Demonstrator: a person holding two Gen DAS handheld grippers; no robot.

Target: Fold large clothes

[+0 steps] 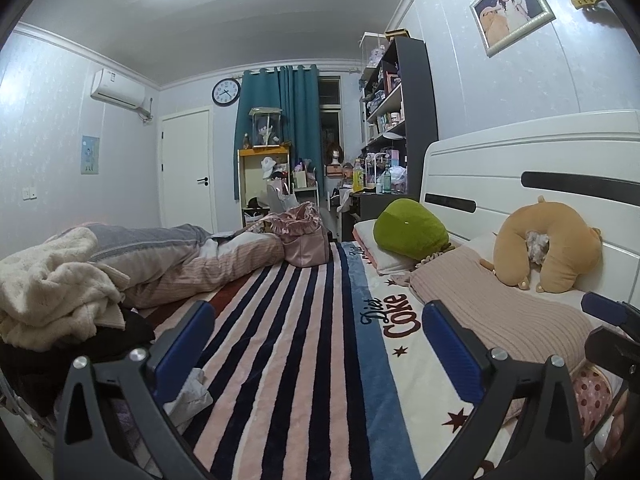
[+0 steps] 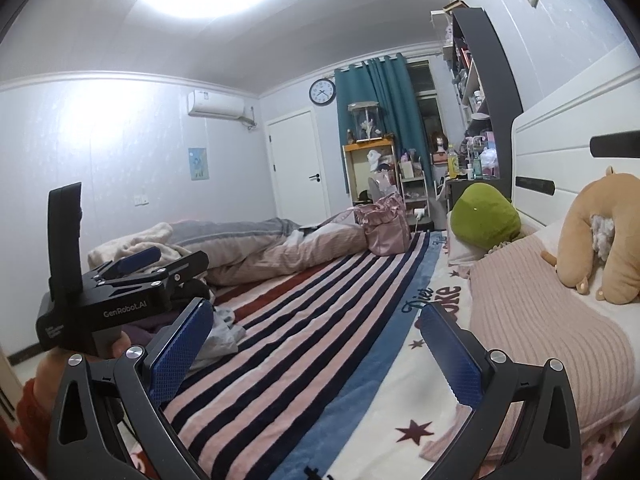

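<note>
A heap of clothes (image 1: 56, 280), cream fleece over black and grey pieces, lies at the left of the bed on the striped blanket (image 1: 296, 340). My left gripper (image 1: 320, 344) is open and empty above the blanket, to the right of the heap. My right gripper (image 2: 318, 344) is open and empty, also above the blanket. The left gripper (image 2: 136, 268) shows in the right wrist view at left, held in a hand, above the clothes heap (image 2: 132, 248). A small grey garment (image 2: 224, 332) lies beside my right gripper's left finger.
A rolled pink quilt (image 1: 208, 264) and a pink bag (image 1: 304, 236) lie further back. A green cushion (image 1: 412, 228), a tan plush neck pillow (image 1: 548, 248) and a pink knit cover (image 1: 500, 312) lie by the white headboard (image 1: 520, 168) at right. Shelves stand beyond.
</note>
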